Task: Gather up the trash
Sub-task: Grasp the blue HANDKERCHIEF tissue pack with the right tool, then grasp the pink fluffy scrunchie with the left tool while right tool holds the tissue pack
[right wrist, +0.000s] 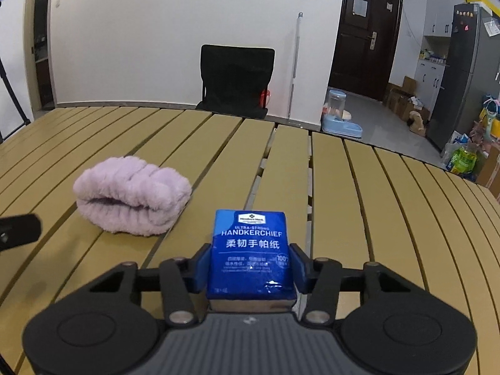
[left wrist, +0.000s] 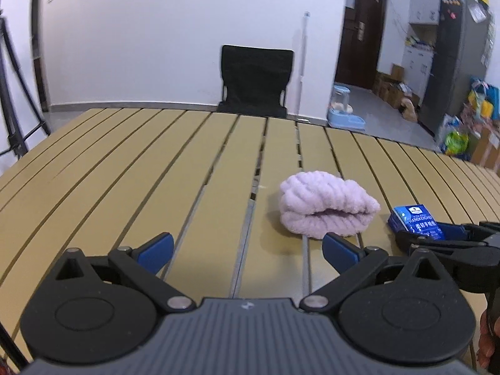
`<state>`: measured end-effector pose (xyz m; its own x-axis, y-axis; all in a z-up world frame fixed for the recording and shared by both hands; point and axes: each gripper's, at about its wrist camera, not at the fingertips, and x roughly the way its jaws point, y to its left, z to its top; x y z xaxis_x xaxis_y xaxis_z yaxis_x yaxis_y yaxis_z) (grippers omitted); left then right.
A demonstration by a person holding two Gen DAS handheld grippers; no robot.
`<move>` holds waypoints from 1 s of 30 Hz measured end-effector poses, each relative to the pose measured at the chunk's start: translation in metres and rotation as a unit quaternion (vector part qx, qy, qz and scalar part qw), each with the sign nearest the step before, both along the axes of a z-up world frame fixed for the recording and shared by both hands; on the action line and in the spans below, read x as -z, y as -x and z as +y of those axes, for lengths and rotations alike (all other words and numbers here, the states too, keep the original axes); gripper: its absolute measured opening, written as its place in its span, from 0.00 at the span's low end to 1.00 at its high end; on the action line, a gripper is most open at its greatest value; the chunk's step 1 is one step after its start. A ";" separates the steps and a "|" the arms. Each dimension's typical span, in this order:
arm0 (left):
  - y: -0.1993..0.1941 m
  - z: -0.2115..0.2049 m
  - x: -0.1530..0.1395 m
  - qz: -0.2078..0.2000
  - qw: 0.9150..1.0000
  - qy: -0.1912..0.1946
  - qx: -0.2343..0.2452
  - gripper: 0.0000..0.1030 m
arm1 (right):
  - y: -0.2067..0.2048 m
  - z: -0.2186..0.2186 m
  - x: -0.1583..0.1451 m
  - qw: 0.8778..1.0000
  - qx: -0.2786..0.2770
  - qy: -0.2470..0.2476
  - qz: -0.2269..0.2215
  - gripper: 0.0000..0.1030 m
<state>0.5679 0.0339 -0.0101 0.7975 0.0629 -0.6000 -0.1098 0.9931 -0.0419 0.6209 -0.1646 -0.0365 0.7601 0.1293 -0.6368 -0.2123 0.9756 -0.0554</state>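
Right gripper (right wrist: 250, 270) is clamped on the small blue plastic-wrapped pack of paper handkerchiefs (right wrist: 252, 250): blue pads press its two long side faces about mid-length, and the pack's near end is seated back towards the gripper body. In the right wrist view the pack sits between the fingers with its printed face up and its far end sticking out ahead of the fingertips, low over the tan slatted table (right wrist: 359, 218); can't tell whether it's resting on the slats or lifted clear. Left gripper (left wrist: 248, 250) is wide open, nothing between the pads, hanging over bare slats with the right gripper just off to its right. Handling call: the pack looks light, and compressible rather than rigid. The glossy film wrapper is probably slippery, so squeezing harder just dents the tissue stack; a flat pad-on-side grip like the current one seems right, and gripping a corner or the loose film seam could let it slide out. Not fragile, a drop costs nothing. The folded fluffy lilac towel (right wrist: 132, 195) lies ahead and to the left of the right gripper, just ahead-right of the left one, apart from the pack. It's soft and floppy and will drape if pinched at one edge; better to take the thick fold. Whether it counts as trash I can't judge.
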 end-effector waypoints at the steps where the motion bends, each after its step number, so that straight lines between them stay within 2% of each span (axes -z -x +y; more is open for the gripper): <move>1: -0.002 -0.003 -0.001 0.002 1.000 -0.004 0.007 1.00 | 0.001 -0.001 0.000 1.000 0.000 -0.002 0.001 0.49; 13: -0.052 -0.041 -0.016 0.036 0.998 -0.019 0.053 1.00 | 0.028 -0.067 -0.029 0.995 0.053 -0.077 -0.044 0.48; 16: -0.067 -0.050 -0.014 0.051 0.998 -0.019 0.044 1.00 | 0.034 -0.086 -0.033 0.992 0.074 -0.083 -0.054 0.48; 21: -0.093 -0.061 -0.004 0.084 0.996 0.011 0.038 1.00 | 0.035 -0.109 -0.029 0.990 0.094 -0.087 -0.051 0.48; 30: -0.114 -0.076 0.012 0.102 0.994 -0.035 0.008 1.00 | 0.037 -0.139 -0.019 0.987 0.118 -0.104 -0.046 0.48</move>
